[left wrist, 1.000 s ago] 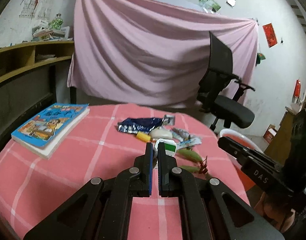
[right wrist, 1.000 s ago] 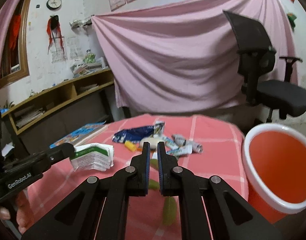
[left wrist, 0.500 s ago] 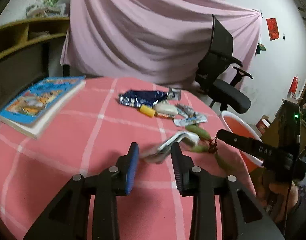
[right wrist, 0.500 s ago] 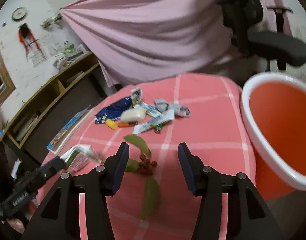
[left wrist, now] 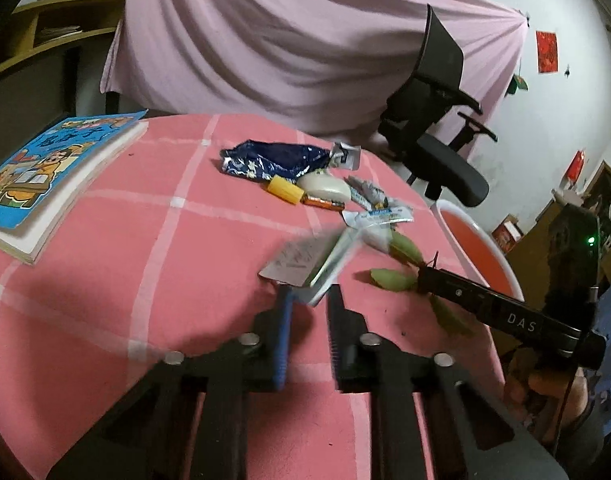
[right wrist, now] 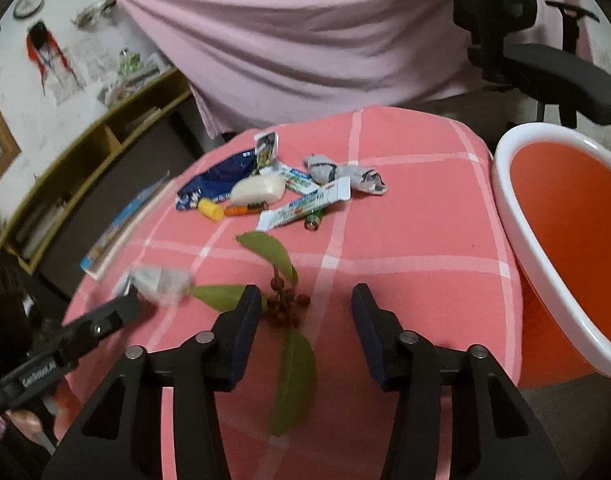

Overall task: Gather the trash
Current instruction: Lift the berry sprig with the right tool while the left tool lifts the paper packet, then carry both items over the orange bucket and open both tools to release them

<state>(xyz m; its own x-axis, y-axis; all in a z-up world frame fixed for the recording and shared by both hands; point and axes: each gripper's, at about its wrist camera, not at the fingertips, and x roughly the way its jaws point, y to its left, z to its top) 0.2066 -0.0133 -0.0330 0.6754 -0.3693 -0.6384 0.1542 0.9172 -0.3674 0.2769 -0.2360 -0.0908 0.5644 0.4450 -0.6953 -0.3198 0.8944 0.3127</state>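
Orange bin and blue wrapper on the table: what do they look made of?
Orange bin: apparently molded plastic, with a smooth glossy white rim and a rigid wall. Blue wrapper: likely thin plastic or foil film, crinkled, with shiny highlights along its folds.

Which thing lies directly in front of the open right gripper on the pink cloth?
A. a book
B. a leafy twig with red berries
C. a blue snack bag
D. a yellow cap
B: the leafy twig with red berries lies between the spread fingers of the right gripper.
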